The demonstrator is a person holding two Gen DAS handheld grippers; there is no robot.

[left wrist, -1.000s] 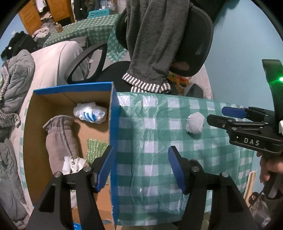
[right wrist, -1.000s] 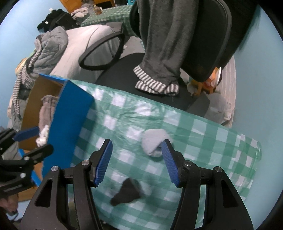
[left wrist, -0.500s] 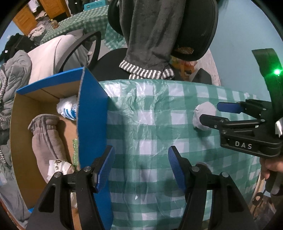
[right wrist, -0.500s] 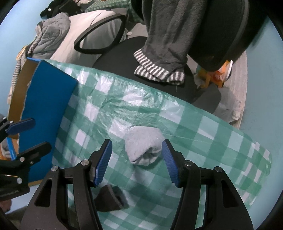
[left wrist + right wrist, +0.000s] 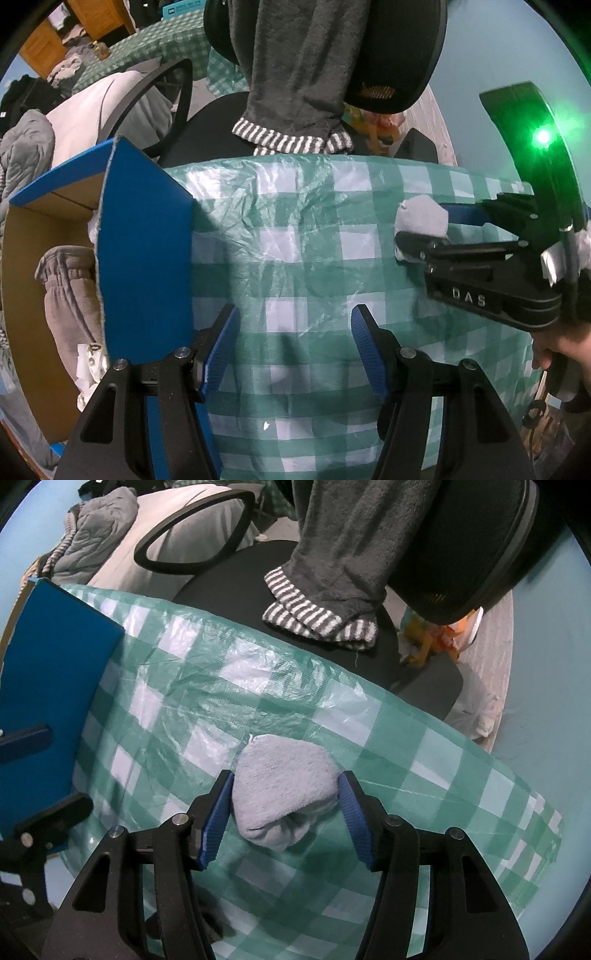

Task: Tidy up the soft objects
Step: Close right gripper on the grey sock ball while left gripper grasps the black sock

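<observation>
the grey sock bundle lies on the checked tablecloth, long axis across the right gripper, whose downward-pointing jaws are closing on its ends. the left gripper hangs open over bare cloth beside the blue box.

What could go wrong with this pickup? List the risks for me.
1. The right tool is closing around the rolled grey sock, which lies on the loose, wrinkled plastic tablecloth; a low pad could pinch the film and drag it along.
2. The roll looks loosely bundled, so it may unroll or slip when lifted.
3. The box's blue wall stands high beside the table; a low carry toward the cardboard box might snag it.
</observation>
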